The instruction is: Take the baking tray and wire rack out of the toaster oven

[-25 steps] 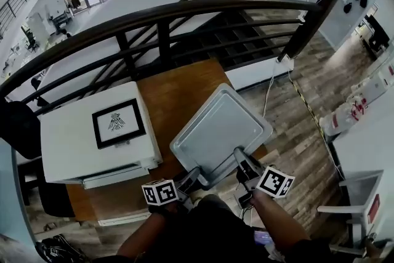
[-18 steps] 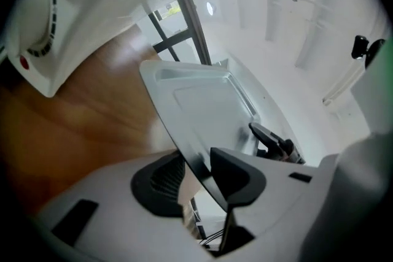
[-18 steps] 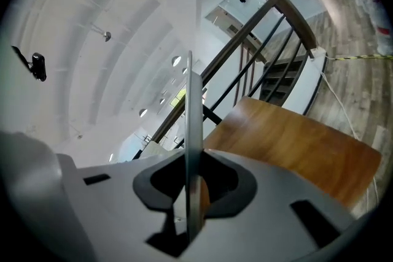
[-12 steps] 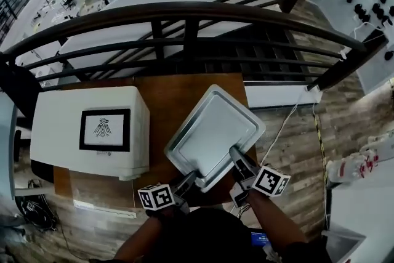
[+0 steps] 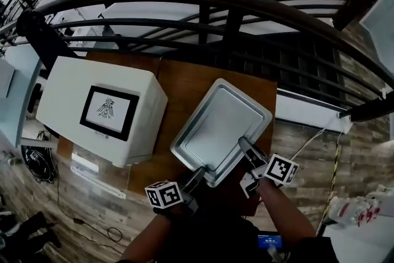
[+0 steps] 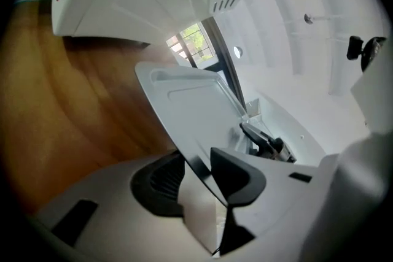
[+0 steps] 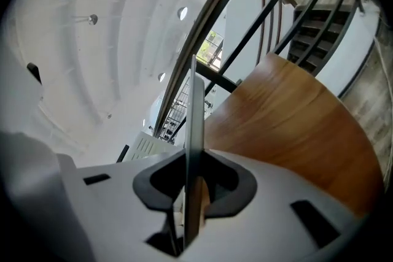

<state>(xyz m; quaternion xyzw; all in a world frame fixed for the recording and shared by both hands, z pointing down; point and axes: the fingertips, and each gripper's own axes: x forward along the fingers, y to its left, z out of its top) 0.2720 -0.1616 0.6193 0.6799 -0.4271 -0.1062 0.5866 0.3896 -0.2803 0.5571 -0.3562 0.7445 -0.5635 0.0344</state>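
Baking tray (image 5: 221, 126), already out of the toaster oven (image 5: 101, 108), is held over the wooden surface (image 5: 184, 80), its near rim clenched by the left tongs (image 5: 196, 178) and right tongs (image 5: 246, 146), the oven lying left of both; the wire rack, unseen, is judged still to be removed.

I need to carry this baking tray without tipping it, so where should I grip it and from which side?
Grip the baking tray by its thin flat rim at the near end, coming from the person's side. The rim looks the only part slim enough for the jaws; the left gripper and right gripper are shut on it there, apart, which should steady it.
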